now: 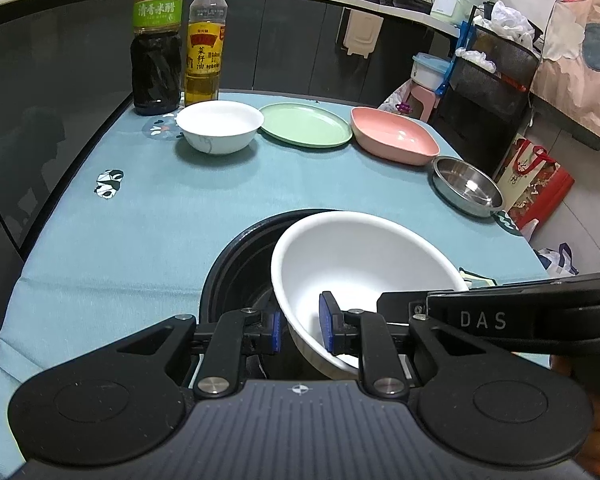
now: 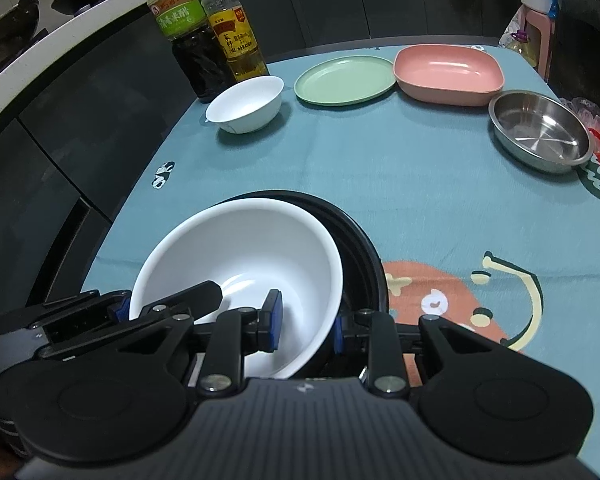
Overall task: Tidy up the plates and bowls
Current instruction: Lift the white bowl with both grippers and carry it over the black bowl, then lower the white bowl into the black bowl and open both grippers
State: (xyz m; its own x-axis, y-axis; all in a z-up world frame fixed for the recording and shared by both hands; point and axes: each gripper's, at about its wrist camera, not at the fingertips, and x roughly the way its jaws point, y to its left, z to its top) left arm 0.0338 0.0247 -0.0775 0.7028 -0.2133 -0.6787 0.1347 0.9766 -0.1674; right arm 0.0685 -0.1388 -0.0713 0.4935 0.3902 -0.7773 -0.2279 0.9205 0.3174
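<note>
A large white bowl point(image 1: 364, 264) point(image 2: 244, 256) sits tilted inside a black bowl point(image 1: 236, 256) point(image 2: 360, 240) at the near edge of the table. My left gripper point(image 1: 300, 326) straddles the white bowl's near-left rim, one pad inside and one outside. My right gripper point(image 2: 306, 326) straddles its near-right rim the same way. Both seem closed on the rim. Farther back stand a small white bowl point(image 1: 220, 126) point(image 2: 246, 104), a green plate point(image 1: 305, 124) point(image 2: 344, 80), a pink square dish point(image 1: 394, 136) point(image 2: 448, 72) and a steel bowl point(image 1: 466, 186) point(image 2: 540, 132).
A dark vinegar bottle point(image 1: 157, 40) point(image 2: 188, 36) and an oil bottle point(image 1: 204, 44) point(image 2: 236, 28) stand at the table's point(image 1: 160, 200) far left corner. Dark cabinets run along the left. Bags and a rack point(image 1: 496, 80) stand beyond the right edge.
</note>
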